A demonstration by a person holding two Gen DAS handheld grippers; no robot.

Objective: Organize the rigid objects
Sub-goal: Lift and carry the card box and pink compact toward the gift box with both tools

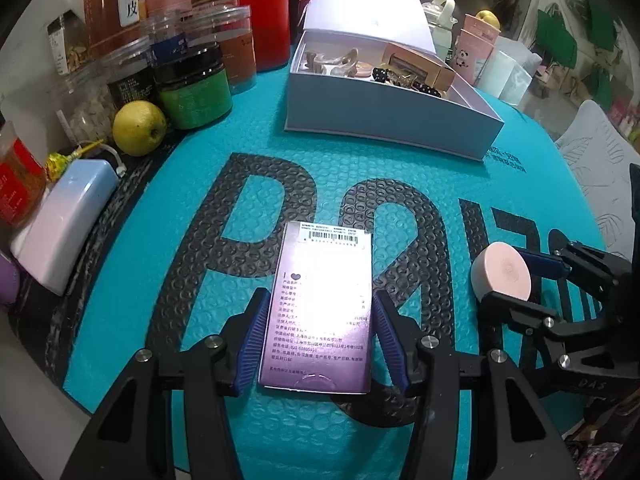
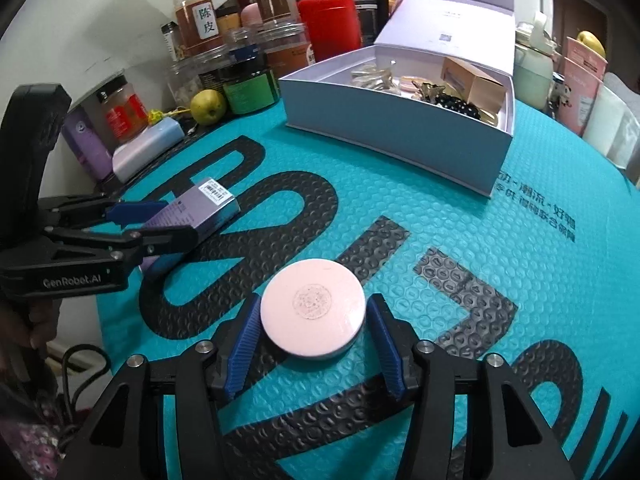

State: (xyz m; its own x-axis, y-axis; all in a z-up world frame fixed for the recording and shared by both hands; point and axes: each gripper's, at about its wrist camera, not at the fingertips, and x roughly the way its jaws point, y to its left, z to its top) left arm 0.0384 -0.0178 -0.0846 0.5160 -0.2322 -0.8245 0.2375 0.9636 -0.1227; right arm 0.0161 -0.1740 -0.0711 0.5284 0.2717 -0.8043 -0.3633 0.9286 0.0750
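My left tongs [image 1: 318,330] are pinching the flat rectangular purple cardboard box [image 1: 322,308] by its two long edges, both blue ribbed pads in contact. My right tongs [image 2: 313,330] are pinching the round pale-pink compact case [image 2: 313,309] across its diameter. Both objects sit low over the teal bubble-textured mat [image 2: 440,280] that covers the counter; whether either is lifted off the mat or touching it I cannot tell. The open white rectangular gift box [image 2: 400,140], the probable destination, stands well apart at the far side of the mat and already contains a tan carton [image 2: 474,80], a black dotted item and other small pieces. Hazards, as I judge them: the purple cardboard box has glossy faces and is gripped near its rear end, so the unsupported front may droop or pivot between the pads during transfer. The round pale-pink compact case offers only a curved rim to the pads, so an off-centre squeeze could eject it forward. The near wall of the gift box is tall; an insufficient lift would strike it. The two tools work close together and may collide on a shared approach. The yellow-green fruit [image 1: 139,128] and jars at the left border could be knocked by a wide swing.
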